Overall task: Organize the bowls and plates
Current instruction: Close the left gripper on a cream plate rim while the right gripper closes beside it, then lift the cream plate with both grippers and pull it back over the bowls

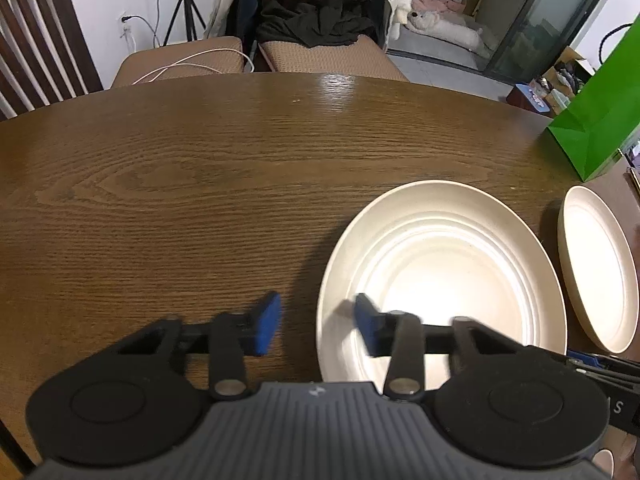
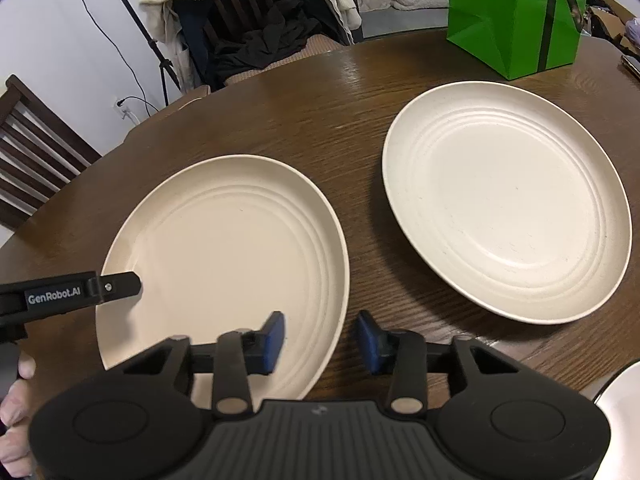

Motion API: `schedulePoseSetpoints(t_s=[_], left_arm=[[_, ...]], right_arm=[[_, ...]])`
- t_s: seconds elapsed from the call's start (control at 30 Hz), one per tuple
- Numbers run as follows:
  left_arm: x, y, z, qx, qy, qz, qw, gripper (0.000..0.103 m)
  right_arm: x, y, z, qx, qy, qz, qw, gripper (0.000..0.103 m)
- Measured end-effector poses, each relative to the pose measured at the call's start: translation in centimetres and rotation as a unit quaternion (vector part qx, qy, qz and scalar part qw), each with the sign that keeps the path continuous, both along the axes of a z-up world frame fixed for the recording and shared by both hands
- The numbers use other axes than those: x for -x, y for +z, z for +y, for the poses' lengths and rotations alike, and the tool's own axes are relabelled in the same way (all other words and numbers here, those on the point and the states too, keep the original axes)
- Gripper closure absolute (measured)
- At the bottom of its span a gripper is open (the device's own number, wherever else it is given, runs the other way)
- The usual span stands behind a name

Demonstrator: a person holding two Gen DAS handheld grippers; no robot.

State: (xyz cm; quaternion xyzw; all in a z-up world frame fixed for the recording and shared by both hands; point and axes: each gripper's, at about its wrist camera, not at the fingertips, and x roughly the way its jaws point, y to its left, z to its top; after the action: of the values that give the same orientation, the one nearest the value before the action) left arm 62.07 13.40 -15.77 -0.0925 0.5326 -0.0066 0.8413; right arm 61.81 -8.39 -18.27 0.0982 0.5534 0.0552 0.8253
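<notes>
Two cream ridged plates lie flat on the brown wooden table (image 2: pixel 340 92). The near plate (image 2: pixel 224 264) (image 1: pixel 440 276) lies between the grippers. The second plate (image 2: pixel 504 200) (image 1: pixel 596 268) lies apart to its right. My left gripper (image 1: pixel 318 328) is open and straddles the near plate's left rim, its right pad above the plate. It also shows at the left edge of the right wrist view (image 2: pixel 120 285). My right gripper (image 2: pixel 322 340) is open and straddles the same plate's right rim. Both hold nothing.
A green paper bag (image 2: pixel 516 16) (image 1: pixel 600 124) stands at the table's far right. Another white dish's edge (image 2: pixel 624 404) shows at the bottom right. Chairs with clothes (image 1: pixel 316 24) stand beyond the far edge. A tripod (image 1: pixel 184 4) stands by the wall.
</notes>
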Motion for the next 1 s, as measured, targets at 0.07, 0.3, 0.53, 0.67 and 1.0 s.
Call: schedulePoseSetpoints(t_s=[0.07,0.3,0.53,0.67,1.0], left_arm=[[0.0,0.0,-0.1,0.001,-0.001,-0.001,1.0000,0.075],[0.0,0.0,-0.7,0.004,-0.011,-0.008,0.9999,0.086],[0.0,0.1,-0.9,0.001,-0.013,-0.011,0.9999,0.086],[0.0,0.1,-0.9,0.001,-0.012,-0.014,0.9998,0.086],[0.6,1.3,-1.2,0.005,-0.010,-0.032,0.9994,0.086]], right_arm=[[0.1,-0.1,0.0,-0.001,0.000,-0.001,1.000,0.081],[0.3,-0.1,-0.1,0.007,0.002,-0.006,1.000,0.086],[0.5,-0.1,-0.1,0.006,0.000,-0.012,1.000,0.087],[0.7,0.0,-0.1,0.009,0.004,-0.016,1.000,0.087],[0.9,0.5,-0.3,0.005,-0.003,-0.023,1.000,0.087]])
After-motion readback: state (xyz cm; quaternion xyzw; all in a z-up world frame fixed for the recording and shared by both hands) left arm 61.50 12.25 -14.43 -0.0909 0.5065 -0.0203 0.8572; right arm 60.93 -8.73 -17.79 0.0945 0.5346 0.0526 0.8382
